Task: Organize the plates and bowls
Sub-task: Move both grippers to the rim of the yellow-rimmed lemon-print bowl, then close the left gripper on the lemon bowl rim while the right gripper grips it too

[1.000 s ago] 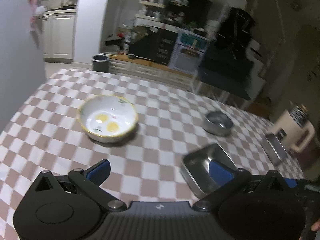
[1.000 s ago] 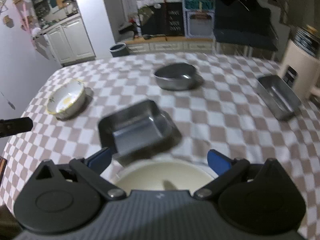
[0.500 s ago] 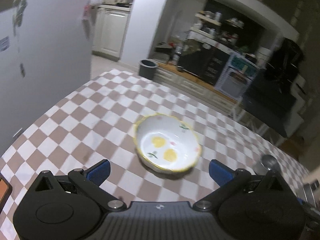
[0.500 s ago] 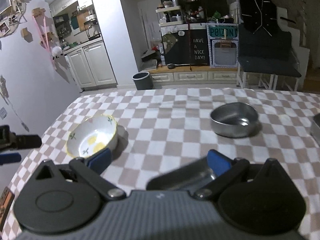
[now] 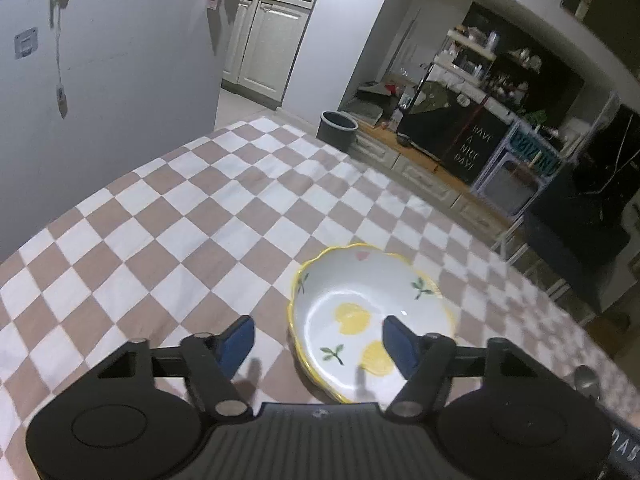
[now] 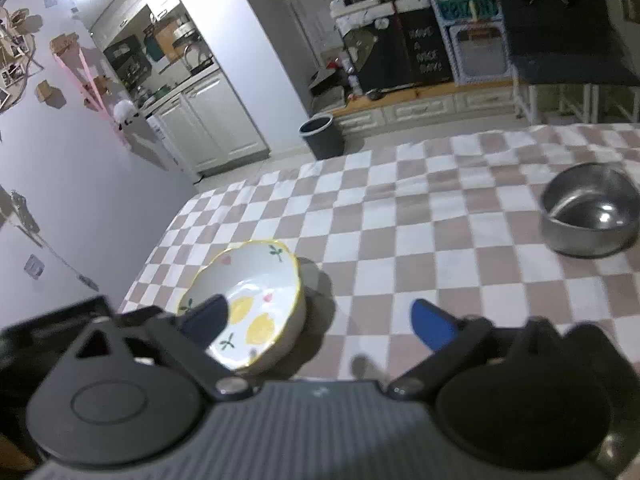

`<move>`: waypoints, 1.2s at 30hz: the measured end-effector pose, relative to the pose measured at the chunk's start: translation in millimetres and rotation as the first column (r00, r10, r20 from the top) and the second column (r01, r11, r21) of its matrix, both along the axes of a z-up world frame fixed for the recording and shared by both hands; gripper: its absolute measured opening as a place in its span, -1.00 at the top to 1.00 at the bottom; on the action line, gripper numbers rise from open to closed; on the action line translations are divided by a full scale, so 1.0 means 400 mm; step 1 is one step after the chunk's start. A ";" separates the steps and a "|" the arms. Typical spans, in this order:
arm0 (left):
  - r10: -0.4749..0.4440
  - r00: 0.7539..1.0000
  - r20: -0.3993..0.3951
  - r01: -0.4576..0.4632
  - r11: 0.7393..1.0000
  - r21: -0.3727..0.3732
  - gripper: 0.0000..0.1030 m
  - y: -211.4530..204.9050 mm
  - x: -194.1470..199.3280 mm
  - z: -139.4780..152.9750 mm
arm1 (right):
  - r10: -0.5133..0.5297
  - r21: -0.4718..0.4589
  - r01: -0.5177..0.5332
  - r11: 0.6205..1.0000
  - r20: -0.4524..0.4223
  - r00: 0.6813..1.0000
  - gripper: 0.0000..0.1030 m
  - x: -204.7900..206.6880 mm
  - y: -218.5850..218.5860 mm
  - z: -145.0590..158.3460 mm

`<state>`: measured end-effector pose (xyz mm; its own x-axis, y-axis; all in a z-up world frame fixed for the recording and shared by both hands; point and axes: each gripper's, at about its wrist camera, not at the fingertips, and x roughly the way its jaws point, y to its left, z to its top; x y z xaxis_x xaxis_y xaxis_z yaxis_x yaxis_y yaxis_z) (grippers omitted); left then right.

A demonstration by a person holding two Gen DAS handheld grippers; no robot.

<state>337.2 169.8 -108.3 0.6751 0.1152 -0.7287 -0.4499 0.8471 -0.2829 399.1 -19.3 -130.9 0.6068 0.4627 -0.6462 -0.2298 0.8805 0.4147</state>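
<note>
A white ceramic bowl (image 5: 368, 312) with a yellow scalloped rim and lemon prints sits on the checkered tablecloth (image 5: 200, 216). My left gripper (image 5: 318, 340) is open; its right finger is over the bowl's inside and its left finger is outside the near-left rim. The bowl also shows in the right wrist view (image 6: 248, 312). My right gripper (image 6: 320, 320) is open and empty, its left finger over the bowl and its right finger over the cloth. A round steel bowl (image 6: 588, 210) stands at the far right.
The table's left edge runs beside a grey wall (image 5: 100, 80). A dark bin (image 5: 338, 130) stands on the floor beyond the far edge. Part of the left gripper's body (image 6: 52, 320) shows at the left of the right wrist view.
Both grippers have swung left and closed in on the ceramic bowl. The square steel tray and white plate have left both views. The left gripper's fingers now straddle the bowl's rim.
</note>
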 end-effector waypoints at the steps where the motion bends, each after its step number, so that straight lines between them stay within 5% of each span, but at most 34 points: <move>1: -0.008 1.000 -0.009 0.008 1.000 -0.001 -0.23 0.003 0.010 -0.010 | 0.004 -0.003 -0.004 1.000 -0.014 1.000 -0.57 0.013 0.004 -0.003; 9: -0.017 0.998 -0.061 0.015 1.000 -0.026 0.04 0.026 0.064 -0.072 | 0.062 -0.029 -0.065 0.997 -0.082 0.995 0.00 0.075 0.067 -0.037; 13: -0.028 0.996 -0.087 0.028 1.000 -0.001 0.41 0.036 0.083 -0.083 | 0.060 -0.077 -0.070 0.995 -0.127 0.990 0.41 0.109 0.092 -0.059; 24: -0.058 0.993 -0.100 0.053 0.998 -0.044 0.74 0.078 0.111 -0.121 | 0.070 -0.073 -0.082 0.994 -0.154 0.986 0.45 0.174 0.090 -0.108; 27: -0.052 0.994 -0.097 0.044 0.996 -0.075 0.75 0.086 0.115 -0.123 | 0.082 -0.077 -0.093 0.993 -0.144 0.986 0.54 0.188 0.102 -0.112; 29: -0.066 0.993 -0.095 0.060 0.996 -0.065 0.78 0.087 0.119 -0.121 | 0.107 -0.078 -0.118 0.990 -0.136 0.985 0.78 0.192 0.111 -0.109; 36: -0.087 0.990 -0.110 0.082 0.995 -0.057 0.84 0.086 0.119 -0.114 | 0.116 -0.090 -0.128 0.988 -0.127 0.985 0.82 0.177 0.103 -0.099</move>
